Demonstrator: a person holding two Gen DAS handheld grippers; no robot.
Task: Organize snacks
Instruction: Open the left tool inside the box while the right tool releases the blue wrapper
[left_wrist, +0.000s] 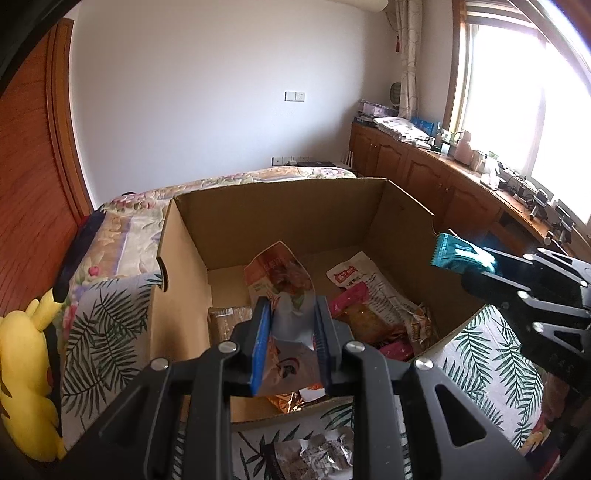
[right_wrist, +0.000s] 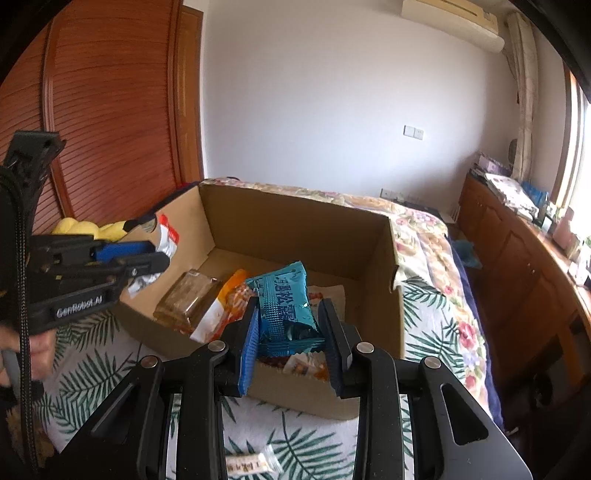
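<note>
Far left there's a yellow plush toy (left_wrist: 26, 373) sitting on the bed (left_wrist: 110, 332), right by the wooden wardrobe doors (right_wrist: 110, 110). Next to it, on the leaf-print bedspread, is the open cardboard box (left_wrist: 184, 280) where the snacks are piling up.

The left gripper (left_wrist: 291, 343) is hanging over the near edge of the box, pointing down into it. Its fingers (left_wrist: 260, 343) are pinched nearly all the way together on a crinkly orange and white snack pouch (left_wrist: 284, 295), which sticks up between the blue pads. From the right wrist view you can see the same pouch poking out over the left wall of the box.

Inside the box: a brown wrapped block (right_wrist: 186, 301) toward the left, an orange-and-white bag (right_wrist: 221, 314) beside it, a pink wrapper (left_wrist: 349, 299) and a white packet with a red label (left_wrist: 354, 278) more to the right. All loosely heaped on the bottom, some overlapping.

The right gripper (right_wrist: 291, 343) is over the right part of the box, fingers closed partway onto a teal snack packet (right_wrist: 284, 306), gripping its lower end so the rest stands up above the box.

On the bedspread in front of the box there's a silvery wrapped snack (left_wrist: 321, 456), and a small pale wrapped candy (right_wrist: 251, 463) too, both still outside. Way off to the right is a wooden cabinet (left_wrist: 424, 166) under the window (left_wrist: 524, 92), cluttered on top.
</note>
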